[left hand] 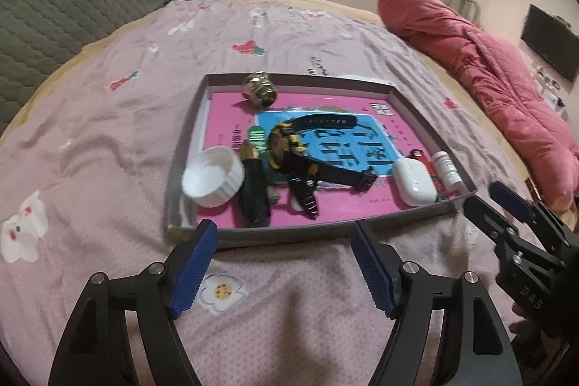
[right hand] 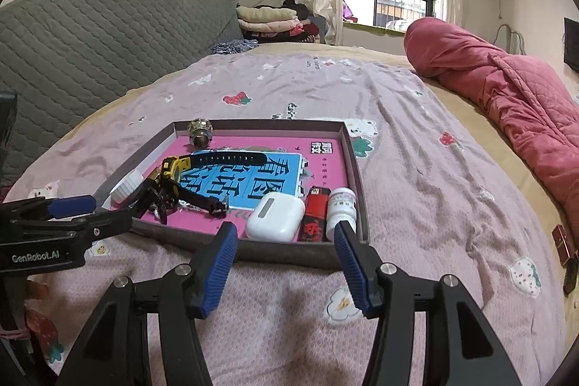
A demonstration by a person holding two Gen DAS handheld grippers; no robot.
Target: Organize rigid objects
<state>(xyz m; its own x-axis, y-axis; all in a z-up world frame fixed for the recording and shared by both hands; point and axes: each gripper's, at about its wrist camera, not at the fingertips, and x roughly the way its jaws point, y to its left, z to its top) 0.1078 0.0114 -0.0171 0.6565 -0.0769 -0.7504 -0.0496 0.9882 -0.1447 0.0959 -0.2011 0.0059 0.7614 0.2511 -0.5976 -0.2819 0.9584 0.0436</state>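
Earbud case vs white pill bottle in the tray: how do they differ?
The earbud case is wide, rounded and unlabelled; the white pill bottle is a narrow cylinder with a printed label. The case lies left of the red lighter, the bottle right of it. Both are white and lie at the tray front.

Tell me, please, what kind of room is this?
Most likely a bedroom in a home. The tray of small things sits on a bed with a printed pink sheet; a rolled red quilt lies alongside, and folded clothes are stacked near the window.
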